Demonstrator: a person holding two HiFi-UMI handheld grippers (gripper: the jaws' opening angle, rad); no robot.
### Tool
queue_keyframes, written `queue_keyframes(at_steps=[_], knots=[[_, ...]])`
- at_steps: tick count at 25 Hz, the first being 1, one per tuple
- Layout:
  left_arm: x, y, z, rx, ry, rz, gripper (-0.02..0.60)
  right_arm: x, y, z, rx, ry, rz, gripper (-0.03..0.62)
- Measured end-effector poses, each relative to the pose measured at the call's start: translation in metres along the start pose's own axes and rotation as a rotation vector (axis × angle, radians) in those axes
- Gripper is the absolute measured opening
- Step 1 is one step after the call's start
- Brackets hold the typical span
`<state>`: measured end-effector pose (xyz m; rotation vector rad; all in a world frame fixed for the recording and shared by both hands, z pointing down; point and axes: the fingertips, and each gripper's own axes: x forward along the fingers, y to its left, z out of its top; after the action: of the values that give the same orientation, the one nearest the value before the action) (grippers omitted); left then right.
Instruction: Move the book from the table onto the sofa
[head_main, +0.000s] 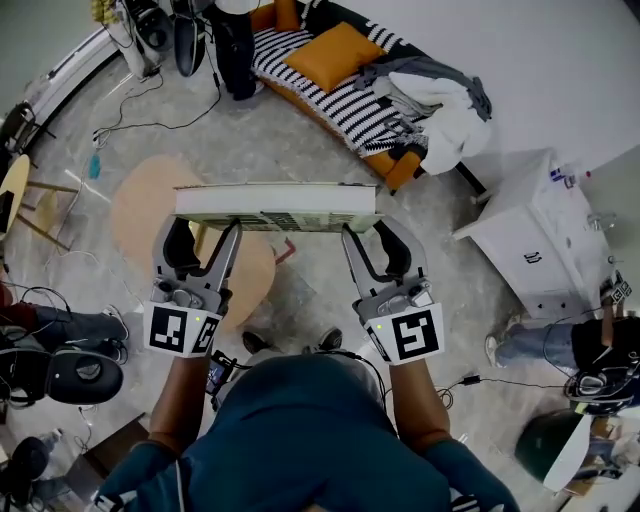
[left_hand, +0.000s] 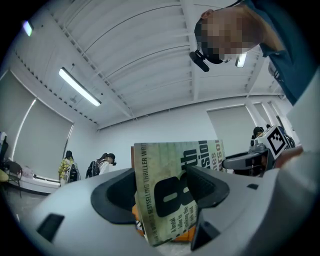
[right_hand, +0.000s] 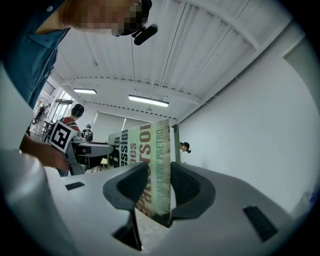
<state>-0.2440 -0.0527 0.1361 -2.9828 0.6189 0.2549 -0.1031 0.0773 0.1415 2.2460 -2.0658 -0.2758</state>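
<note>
Both tongs are pinching the book (head_main: 275, 205), one on each end: left tongs (head_main: 207, 226) clamped across the left end, right tongs (head_main: 372, 228) across the right end. Each gripper view shows the pads pressed on the covers with the book standing between them. The book is off the desk (head_main: 140, 205) and in the air in front of me, roughly flat, with its long axis running straight across from one hand to the other. The sofa (head_main: 340, 100) lies ahead and a bit right of the book, well apart, and its long axis runs diagonally to the book's. So I judge the carry goes forward and slightly right, with maybe a small turn to line the book up with the seat. The right hand sits marginally nearer the sofa's close end. The orange cushion (head_main: 335, 55) takes the middle and a clothes pile (head_main: 440, 100) takes the near right end. The bare striped patch between them looks like the landing spot.
</note>
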Motion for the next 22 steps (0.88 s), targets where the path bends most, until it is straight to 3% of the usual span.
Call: queue_keyframes(at_steps=[11, 22], knots=[[0.103, -0.139, -0.015, -0.004, 0.003, -0.102, 0.301, -0.088, -0.143, -0.023, -0.003, -0.006, -0.091, 0.149], [0.201, -0.182, -0.042, -0.042, 0.03, -0.23, 0.301, -0.098, -0.229, -0.051, 0.018, 0.031, -0.223, 0.143]])
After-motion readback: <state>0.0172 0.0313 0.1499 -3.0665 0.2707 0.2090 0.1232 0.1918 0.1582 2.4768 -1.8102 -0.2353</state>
